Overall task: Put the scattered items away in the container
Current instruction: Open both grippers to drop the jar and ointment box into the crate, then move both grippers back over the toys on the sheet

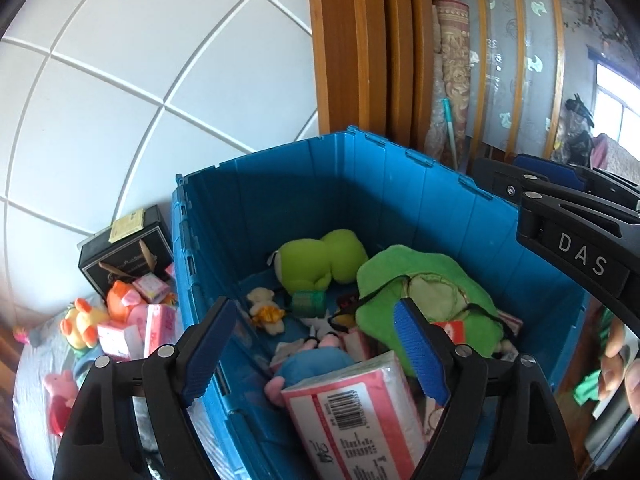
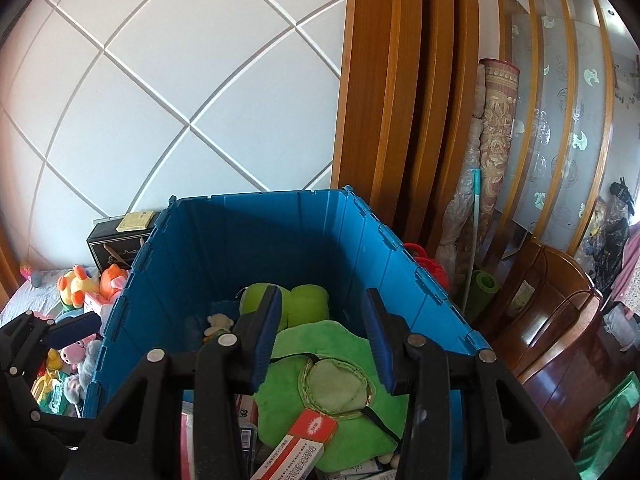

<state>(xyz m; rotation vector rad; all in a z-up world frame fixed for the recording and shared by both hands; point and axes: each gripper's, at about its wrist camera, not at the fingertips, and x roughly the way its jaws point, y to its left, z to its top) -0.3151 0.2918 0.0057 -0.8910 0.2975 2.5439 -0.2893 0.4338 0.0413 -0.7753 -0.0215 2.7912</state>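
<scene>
1. Above the blue crate, the left gripper stands spread over a pink tissue pack lying inside, apparently just dropped.
2. The right gripper, part open, holds nothing above a green cushion.
3. Next: fetch the toys left of the crate, clearing its wall.

Take the blue crate as your reference. Its near wall is cut off by the bottom edge of both views. Inside it, the pink tissue pack runs out of the left wrist frame, and its small print is too small to read. The blue plush beside that pack is half covered by it. Left of the crate, the pile of toys overlaps, so you cannot separate single items.
</scene>
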